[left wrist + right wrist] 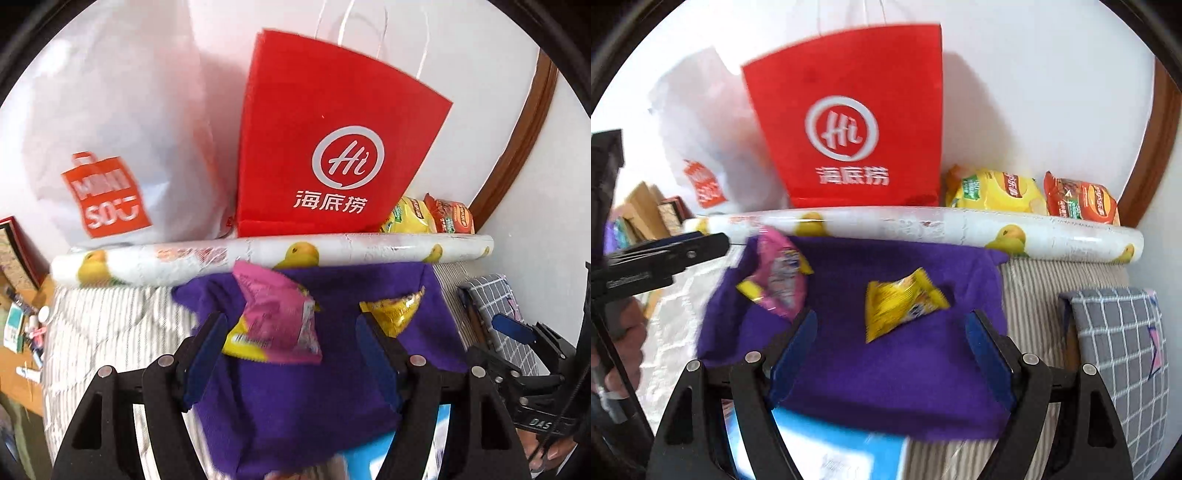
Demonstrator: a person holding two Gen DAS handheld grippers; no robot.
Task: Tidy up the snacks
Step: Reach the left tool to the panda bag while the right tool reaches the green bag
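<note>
Both grippers are hanging over the purple cloth [886,369] now, and both are standing with jaws apart and nothing between the pads. The left gripper [291,354] is looking down on the pink snack packet [277,321], which is lying on the cloth just ahead of its fingers, blurred (the yellow ends of the wrapper are showing at both sides). The yellow snack packet [393,312] is lying at about two o'clock from it, partly behind the right-hand finger in this view. From the right wrist view, the right gripper [892,354] is facing that same yellow snack packet [901,304], which is lying free on the cloth near its centre, with the pink snack packet [781,280] sitting at ten o'clock near the cloth's far left corner, well apart from it. A white roll printed with yellow ducks [923,225] is running along the cloth's far edge. Behind it, a red paper bag [849,110] is standing upright against the wall, a white plastic bag [705,147] is leaning at its nine o'clock, and two chip bags, one yellow [993,192] and one red [1078,203], are lying at its four o'clock. A blue box [827,450] is poking out at six o'clock under the cloth's near edge.
</note>
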